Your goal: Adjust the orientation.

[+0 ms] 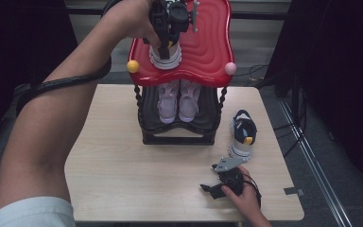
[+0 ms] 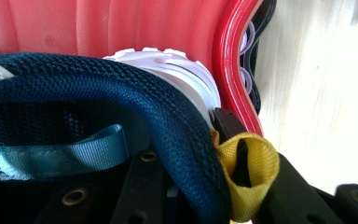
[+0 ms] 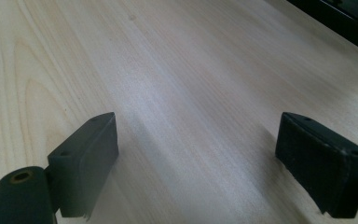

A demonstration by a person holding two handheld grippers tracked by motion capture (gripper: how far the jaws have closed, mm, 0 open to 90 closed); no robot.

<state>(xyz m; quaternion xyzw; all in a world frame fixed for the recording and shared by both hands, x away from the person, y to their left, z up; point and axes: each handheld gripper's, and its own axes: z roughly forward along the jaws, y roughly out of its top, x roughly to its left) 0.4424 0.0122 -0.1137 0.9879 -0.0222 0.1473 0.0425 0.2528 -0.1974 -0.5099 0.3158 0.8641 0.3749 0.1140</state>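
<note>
With the left gripper (image 1: 166, 45) pinching the navy shoe (image 1: 165, 56) collar, it should be seated flat on the red shelf (image 1: 203, 52) before release; right gripper (image 1: 216, 182) spread, idle.

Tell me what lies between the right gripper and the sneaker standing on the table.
Bare tabletop. In the high view, the right gripper rests just below the sneaker, with a short strip of wood between them. In the right gripper view, bare wood lies between its open jaws.

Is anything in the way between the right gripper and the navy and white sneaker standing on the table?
Nothing visible. The right gripper, jaws open, rests on the pale wooden table just short of the navy and white sneaker with the yellow heel loop, with bare tabletop between them.
</note>
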